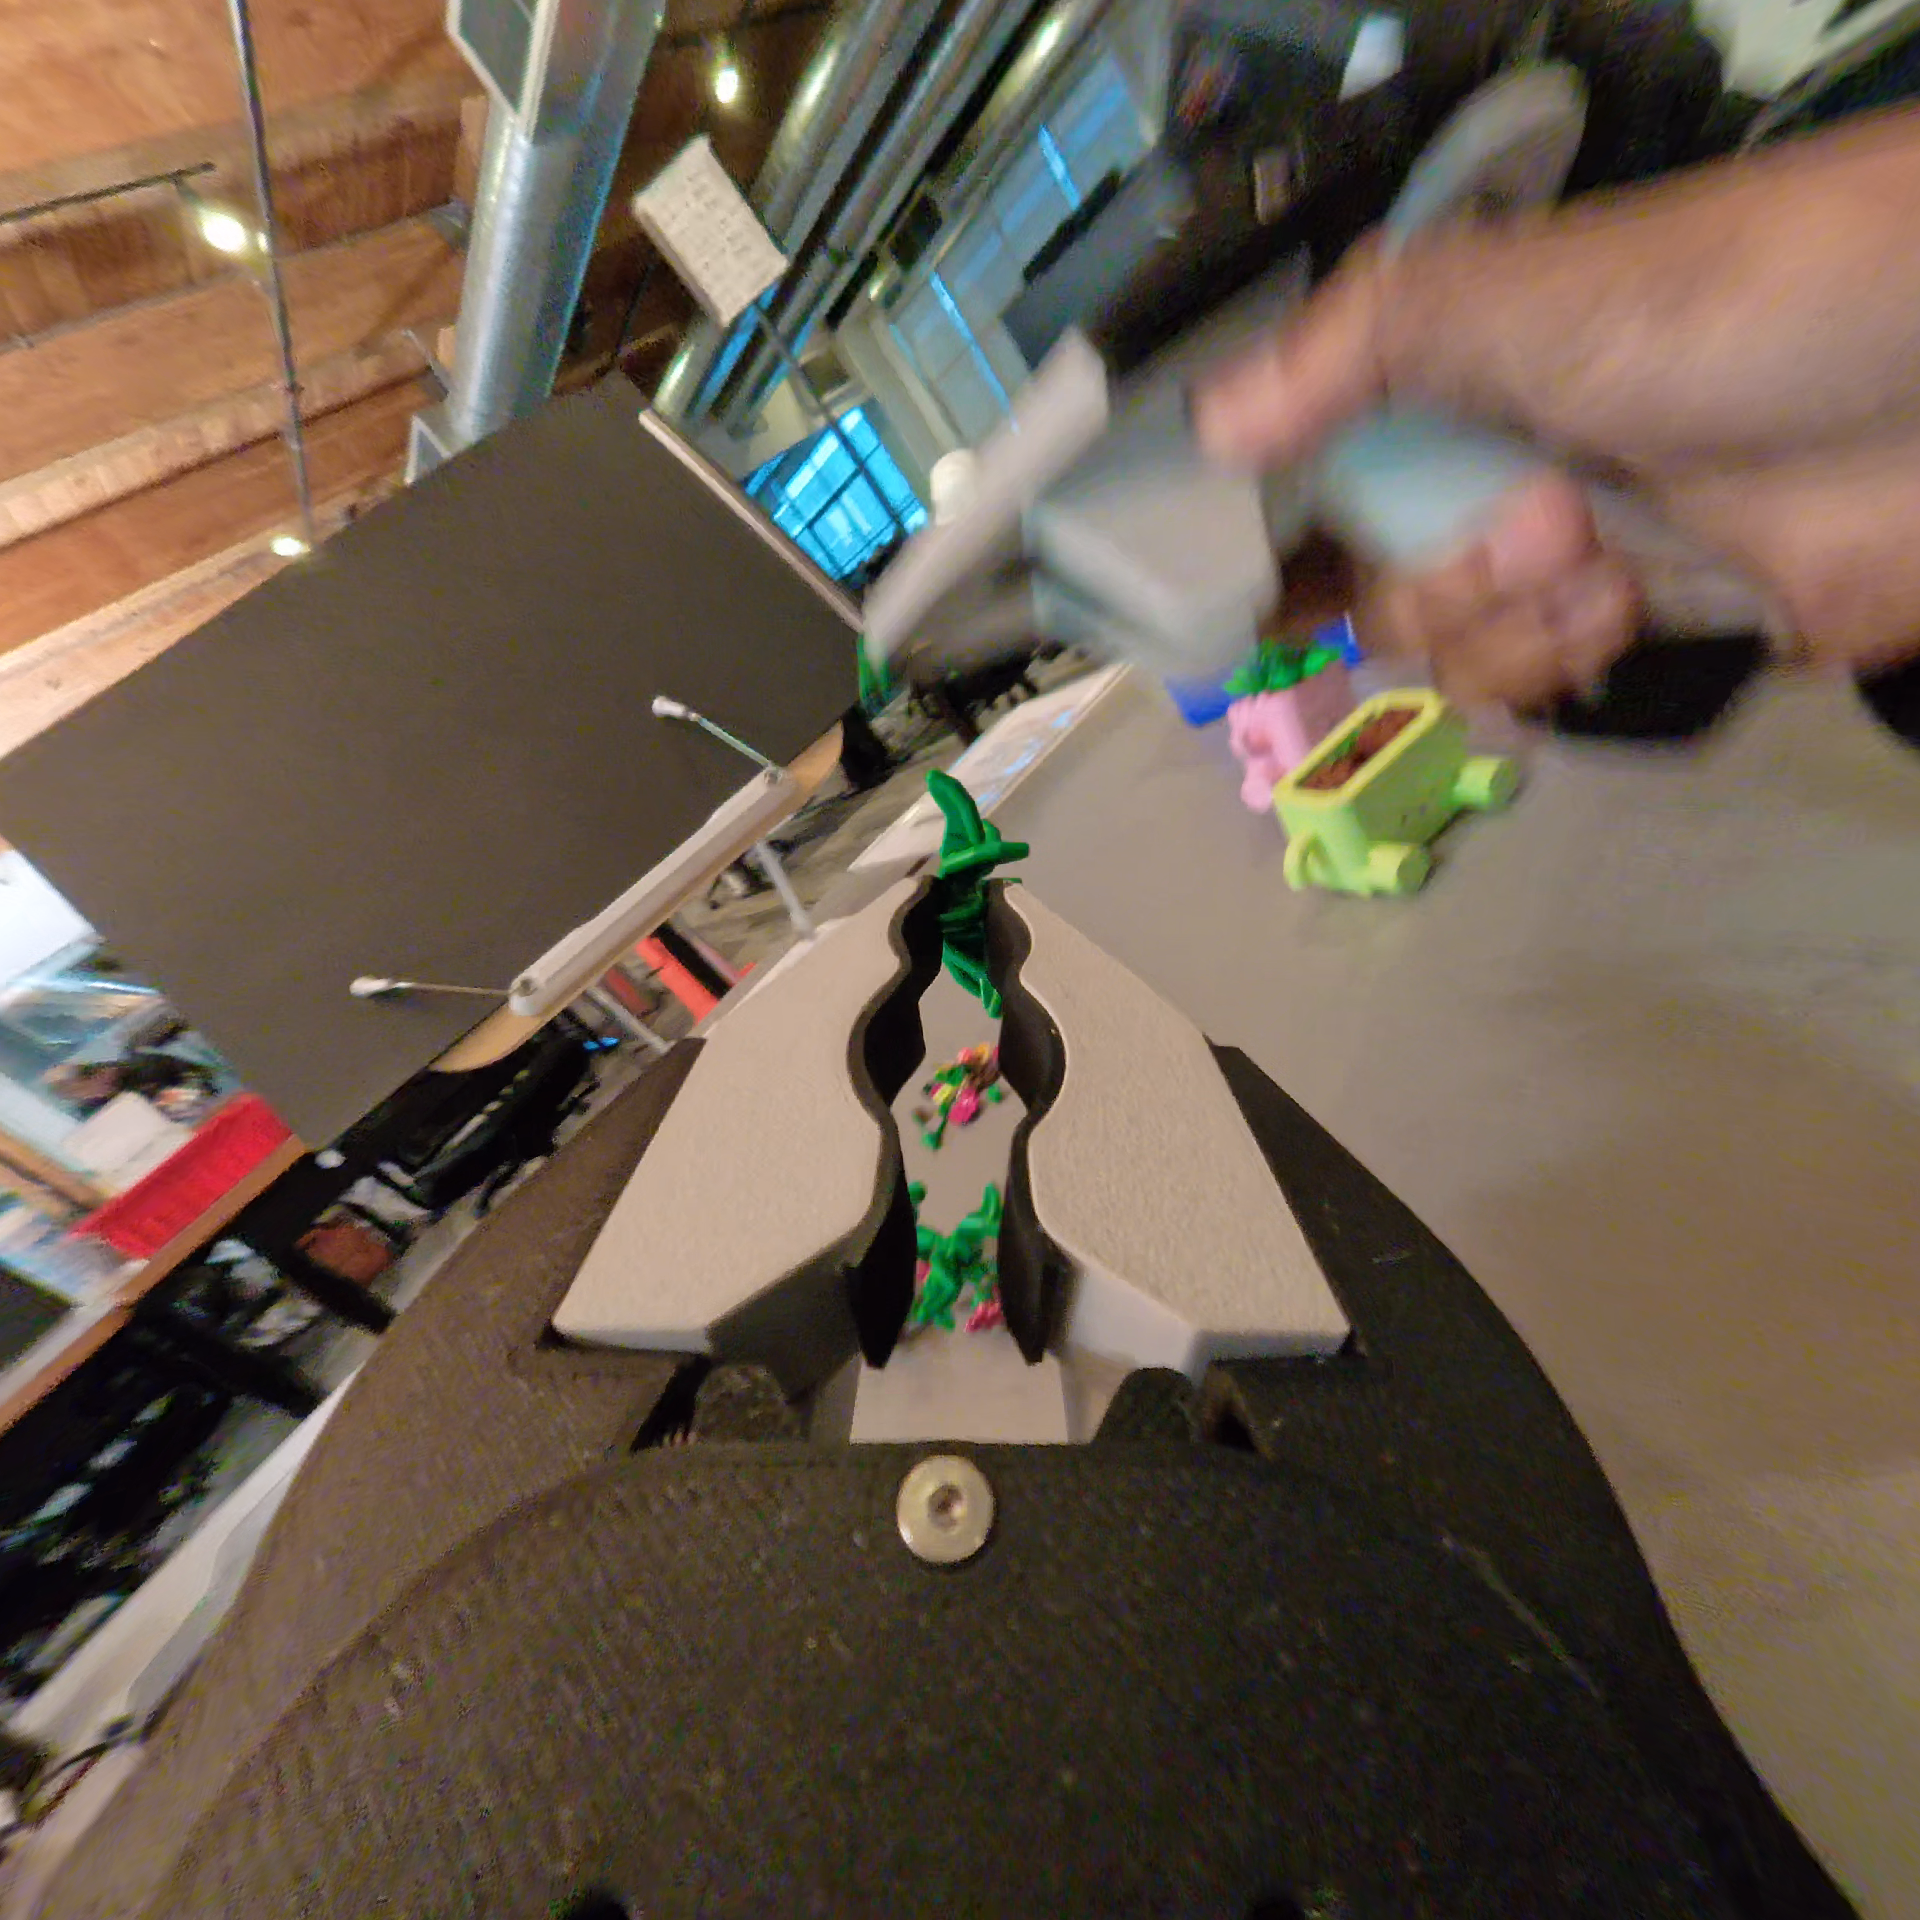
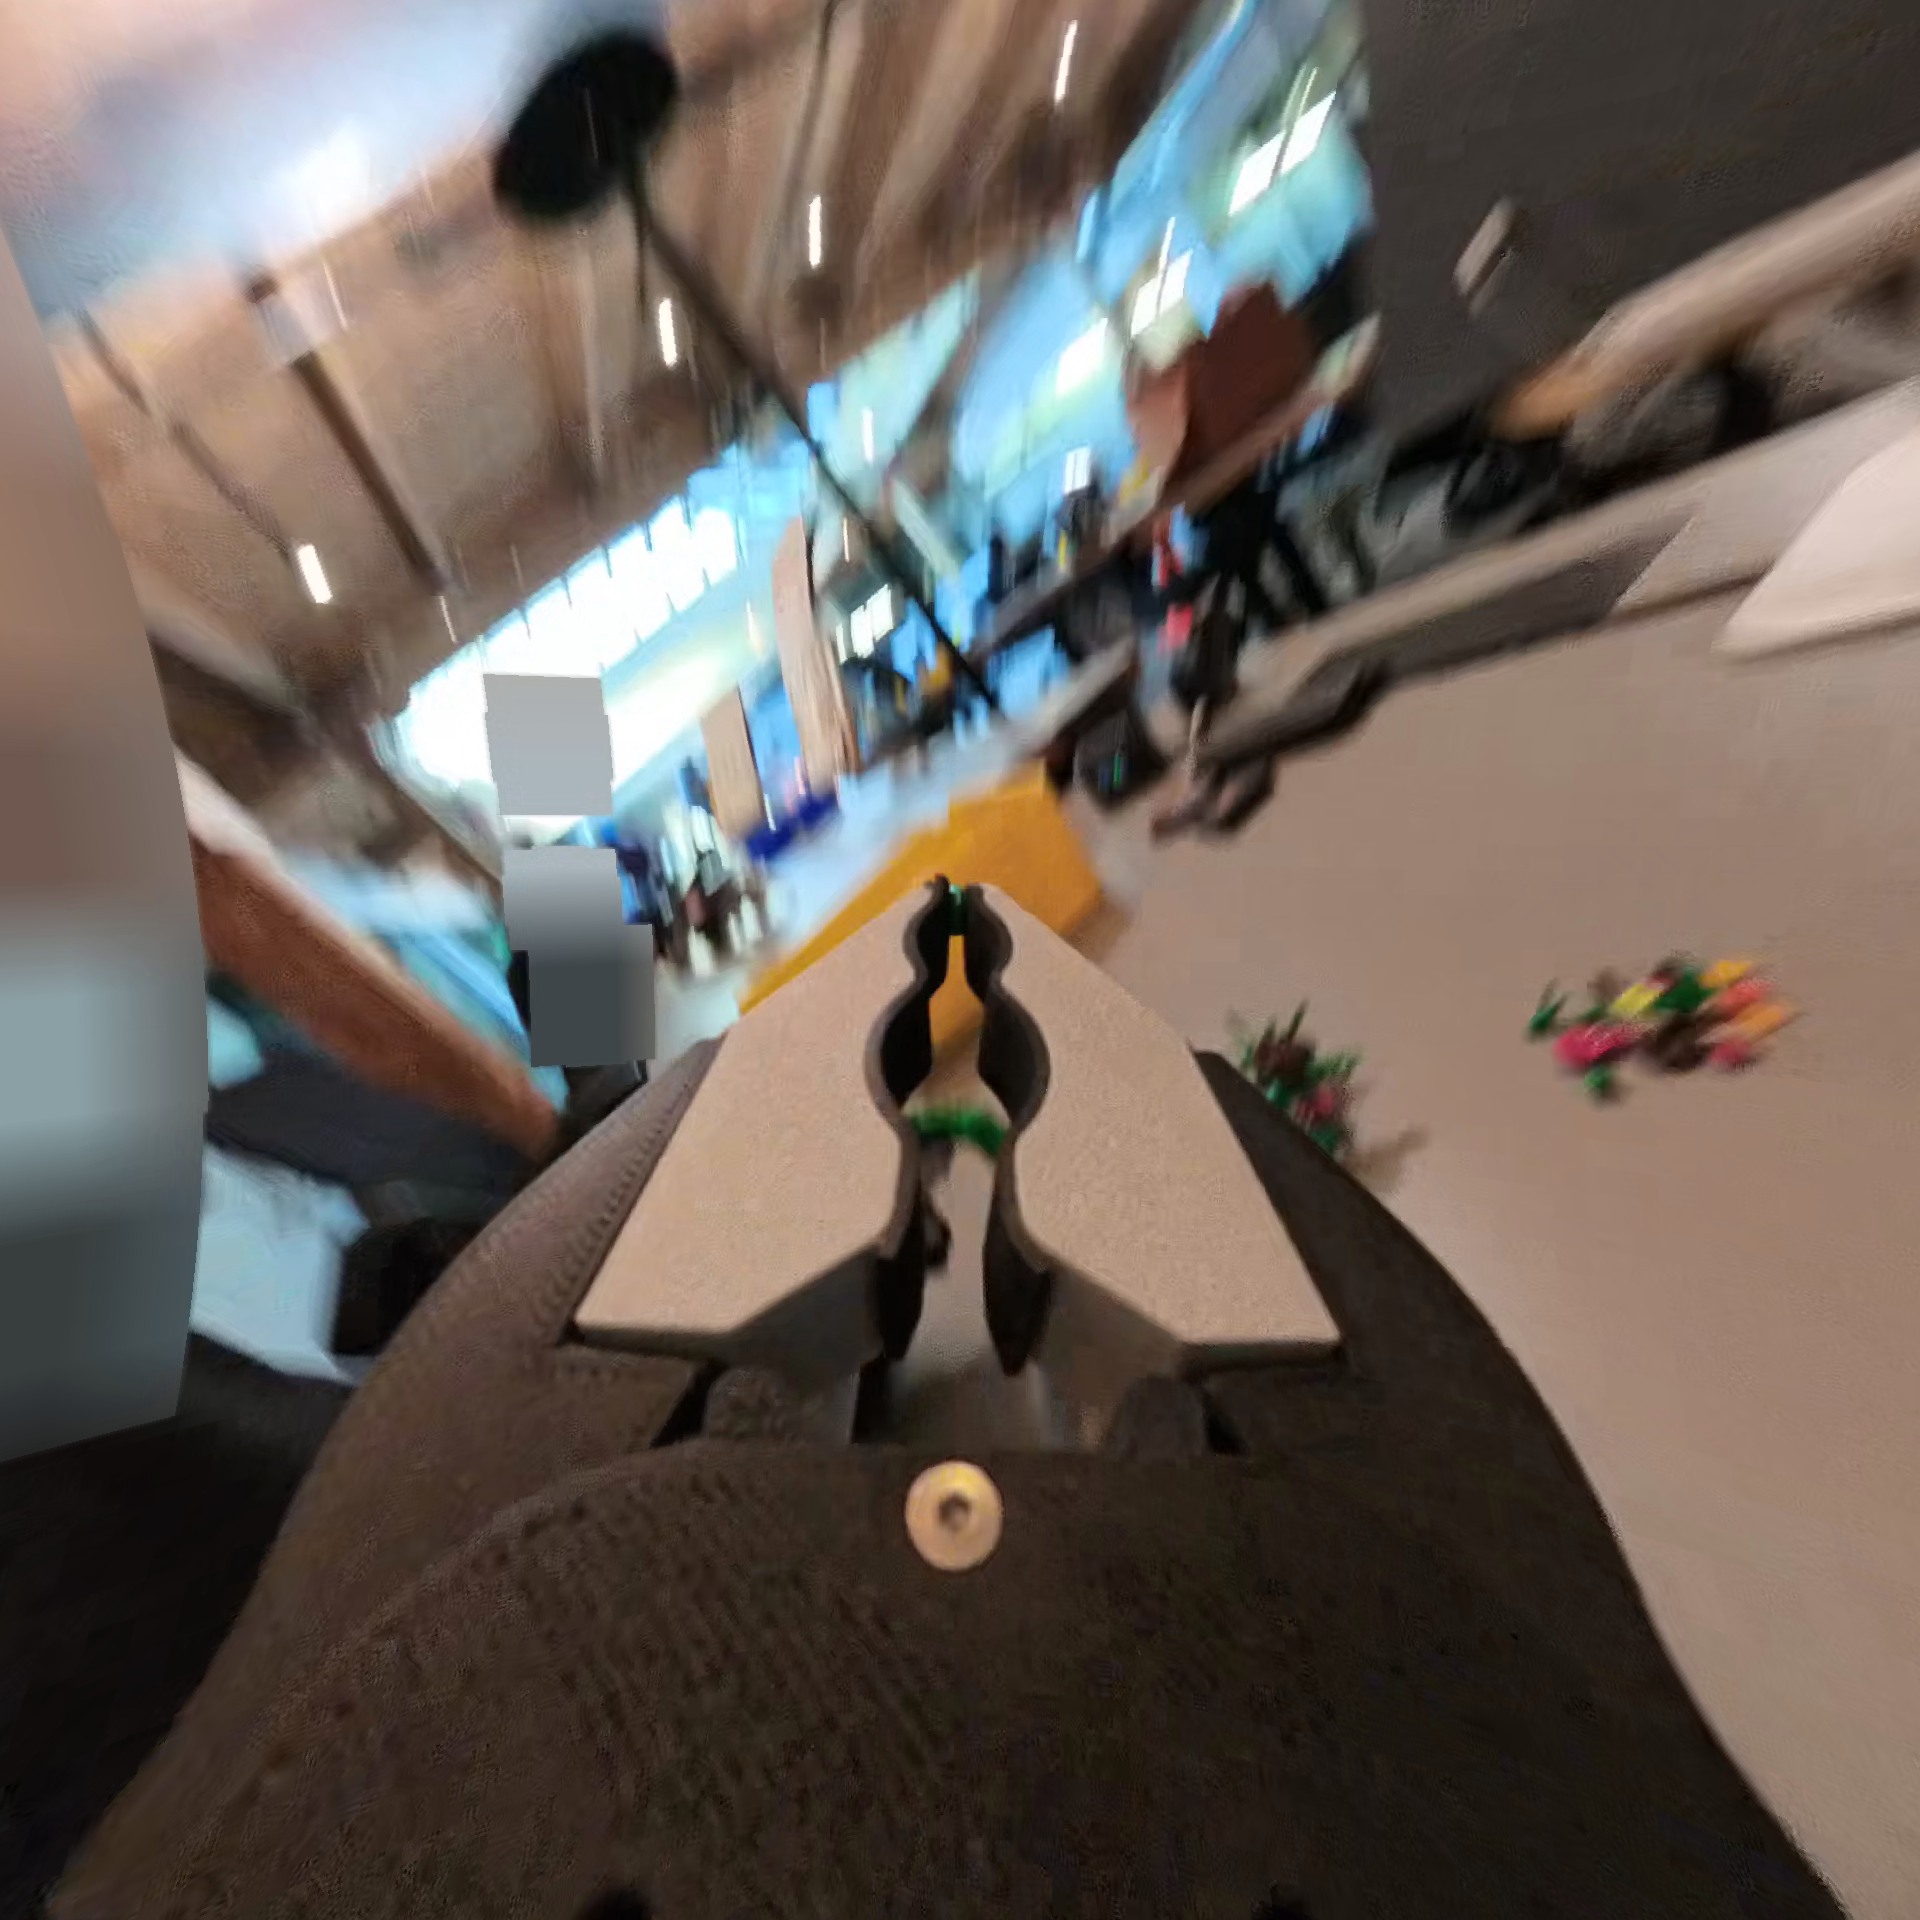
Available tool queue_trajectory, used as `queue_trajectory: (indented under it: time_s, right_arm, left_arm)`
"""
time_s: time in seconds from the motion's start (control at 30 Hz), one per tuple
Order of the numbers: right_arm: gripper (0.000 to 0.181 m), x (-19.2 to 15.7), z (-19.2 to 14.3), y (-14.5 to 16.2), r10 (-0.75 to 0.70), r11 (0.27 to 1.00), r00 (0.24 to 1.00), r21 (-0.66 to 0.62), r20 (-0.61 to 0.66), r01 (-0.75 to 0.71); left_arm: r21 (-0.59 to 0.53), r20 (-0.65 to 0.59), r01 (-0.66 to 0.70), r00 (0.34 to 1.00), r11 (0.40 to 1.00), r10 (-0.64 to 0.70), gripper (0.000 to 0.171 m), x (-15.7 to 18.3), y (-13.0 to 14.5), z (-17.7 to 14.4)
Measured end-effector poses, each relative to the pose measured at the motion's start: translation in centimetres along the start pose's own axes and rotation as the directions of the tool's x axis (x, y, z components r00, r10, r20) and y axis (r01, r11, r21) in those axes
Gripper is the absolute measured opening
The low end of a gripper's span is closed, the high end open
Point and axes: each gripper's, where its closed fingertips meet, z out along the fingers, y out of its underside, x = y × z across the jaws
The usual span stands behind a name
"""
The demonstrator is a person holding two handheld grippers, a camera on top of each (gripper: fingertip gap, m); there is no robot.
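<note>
Grey tabletop (image 1: 1455, 1143) carries a lime planter (image 1: 1371, 795). Left gripper (image 1: 961, 894) pinches a green plastic stem (image 1: 966, 842); right gripper (image 2: 956, 902) is nearly closed, something green at its tips.

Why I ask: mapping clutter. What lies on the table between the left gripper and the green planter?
Bare table in the left wrist view, from left gripper to green planter.

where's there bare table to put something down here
Bare grey table lies right of the left gripper, below the green planter. It is crowded by the pink planter, under the person's hand, and beneath the left gripper, where small plastic plants lie scattered.
</note>
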Motion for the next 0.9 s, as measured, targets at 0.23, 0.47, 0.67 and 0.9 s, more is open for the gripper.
queue_trajectory:
  time_s: [0.23, 0.47, 0.67, 0.9]
  right_arm:
    - [0.000, 2.5, -2.2, -3.0, -0.284, 0.955, 0.930, -0.152, -0.232, 0.253]
    - [0.001, 13.2, 3.9, 7.0, -0.339, 0.889, 0.794, -0.448, -0.504, 0.096]
    - [0.001, 18.4, 4.1, 7.8, -0.197, 0.924, 0.755, -0.375, -0.625, -0.069]
    - [0.005, 19.8, 3.6, 7.6, -0.174, 0.930, 0.729, -0.355, -0.662, -0.100]
  left_arm:
    - [0.055, 0.080, 0.281, 0.955, 0.958, -0.285, 0.002, -3.7, 1.2, -0.2]
    - [0.063, 0.121, 0.481, 0.866, 0.875, -0.485, 0.002, -6.9, 4.1, -0.8]
    - [0.062, 0.094, 0.574, 0.811, 0.817, -0.577, 0.003, -7.1, 5.4, -1.0]
    - [0.065, 0.076, 0.647, 0.756, 0.760, -0.650, 0.002, -7.5, 6.1, -1.0]
